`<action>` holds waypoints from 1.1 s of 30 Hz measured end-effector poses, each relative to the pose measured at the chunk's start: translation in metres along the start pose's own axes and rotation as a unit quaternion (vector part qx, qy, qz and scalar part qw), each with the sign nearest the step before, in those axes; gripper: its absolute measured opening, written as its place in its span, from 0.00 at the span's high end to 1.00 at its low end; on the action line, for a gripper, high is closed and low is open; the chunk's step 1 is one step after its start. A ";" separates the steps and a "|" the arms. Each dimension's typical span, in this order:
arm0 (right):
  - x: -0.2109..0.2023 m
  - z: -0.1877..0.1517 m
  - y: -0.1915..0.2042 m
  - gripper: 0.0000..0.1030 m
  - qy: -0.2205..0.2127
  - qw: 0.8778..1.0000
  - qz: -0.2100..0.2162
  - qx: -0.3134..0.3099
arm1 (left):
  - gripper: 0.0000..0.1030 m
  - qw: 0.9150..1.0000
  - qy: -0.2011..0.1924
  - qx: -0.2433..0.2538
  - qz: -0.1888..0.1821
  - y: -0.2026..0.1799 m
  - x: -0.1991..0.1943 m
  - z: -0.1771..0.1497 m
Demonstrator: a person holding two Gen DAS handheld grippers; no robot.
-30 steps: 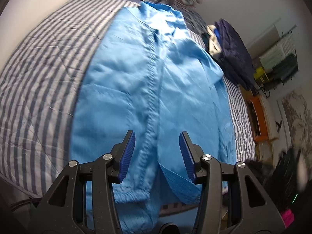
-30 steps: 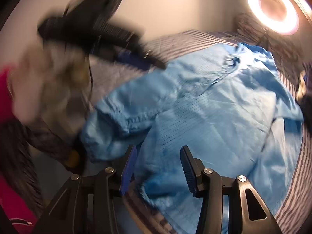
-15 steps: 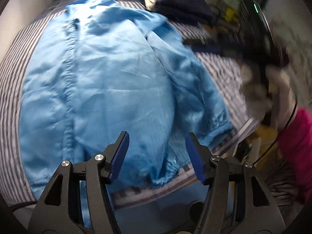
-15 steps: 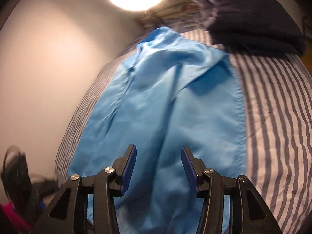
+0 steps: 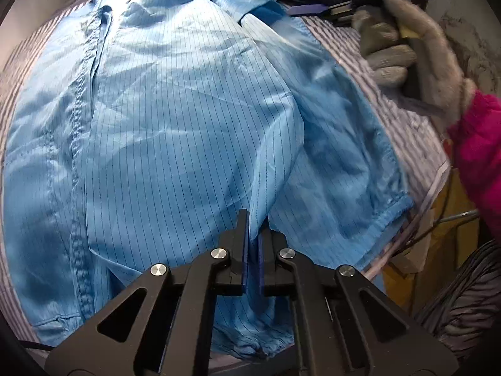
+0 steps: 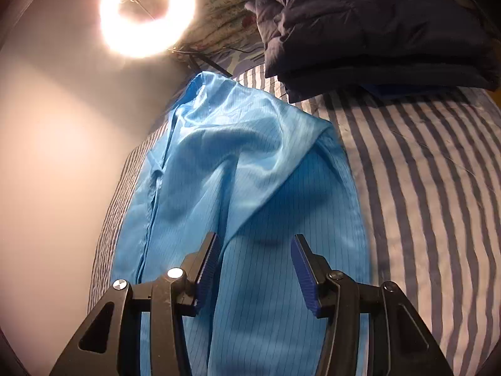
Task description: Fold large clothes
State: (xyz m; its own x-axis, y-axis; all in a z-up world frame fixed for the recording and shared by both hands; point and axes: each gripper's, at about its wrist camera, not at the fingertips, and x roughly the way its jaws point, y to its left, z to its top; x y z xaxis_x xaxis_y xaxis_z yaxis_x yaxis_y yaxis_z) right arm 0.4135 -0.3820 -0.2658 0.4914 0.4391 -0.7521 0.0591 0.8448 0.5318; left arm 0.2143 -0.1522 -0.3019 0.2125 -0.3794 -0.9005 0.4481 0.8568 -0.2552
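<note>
Blue pinstriped satin garment [image 5: 175, 119] lies spread on the striped bed [image 6: 422, 188] ahead of both tools: light, limp, slippery; grip seams or hems. Left tool [image 5: 253, 235] has just closed, pinching a fabric fold. Right tool [image 6: 253, 269] hovers half-open, empty.

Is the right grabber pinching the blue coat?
No, the right gripper stands open above the blue coat, its blue pads apart with nothing pressed between them.

Grey knit glove [image 5: 404, 44], magenta sleeve [image 5: 479, 156]
</note>
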 end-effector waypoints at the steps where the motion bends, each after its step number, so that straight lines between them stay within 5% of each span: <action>1: 0.006 0.005 0.001 0.51 0.002 1.000 -0.001 -0.006 | 0.99 1.000 -0.001 -0.007 -0.008 0.001 -0.003 -0.001; 5: 0.032 0.017 0.005 0.60 0.010 0.999 -0.012 -0.033 | 0.99 0.998 -0.011 -0.037 -0.043 0.015 -0.021 0.000; 9: 0.052 0.028 -0.001 0.98 0.020 0.999 -0.008 -0.033 | 0.99 0.995 -0.022 -0.061 -0.069 0.029 -0.040 -0.001; 10: 0.052 0.031 -0.002 1.00 0.017 0.999 -0.008 -0.035 | 0.99 0.994 -0.026 -0.070 -0.077 0.032 -0.047 -0.002; 18: 0.006 0.059 -0.021 1.00 -0.047 0.999 -0.006 -0.011 | 1.00 0.989 -0.011 -0.064 -0.131 0.011 -0.052 -0.017; 27: 0.005 0.051 -0.043 0.99 -0.017 0.996 -0.088 -0.006 | 1.00 0.986 0.039 0.016 -0.162 -0.067 -0.016 -0.025; 29: 0.000 0.050 -0.054 0.88 -0.009 0.994 -0.108 0.011 | 0.99 0.985 0.042 0.023 -0.165 -0.077 -0.007 -0.022; 30: -0.002 0.051 -0.060 0.73 -0.006 0.994 -0.107 0.019 | 0.99 0.986 0.045 0.027 -0.157 -0.081 -0.002 -0.020; 33: -0.018 0.051 -0.066 0.71 -0.012 0.995 -0.095 0.030 | 0.99 0.985 0.053 0.021 -0.160 -0.082 0.008 -0.014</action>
State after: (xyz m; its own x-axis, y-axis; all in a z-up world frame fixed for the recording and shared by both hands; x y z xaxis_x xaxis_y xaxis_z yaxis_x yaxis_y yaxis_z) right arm 0.4447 -0.4614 -0.2678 0.4873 0.2641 -0.8323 0.2056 0.8917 0.4033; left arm 0.1668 -0.2204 -0.2930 -0.0360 -0.5880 -0.8081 0.5130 0.6831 -0.5199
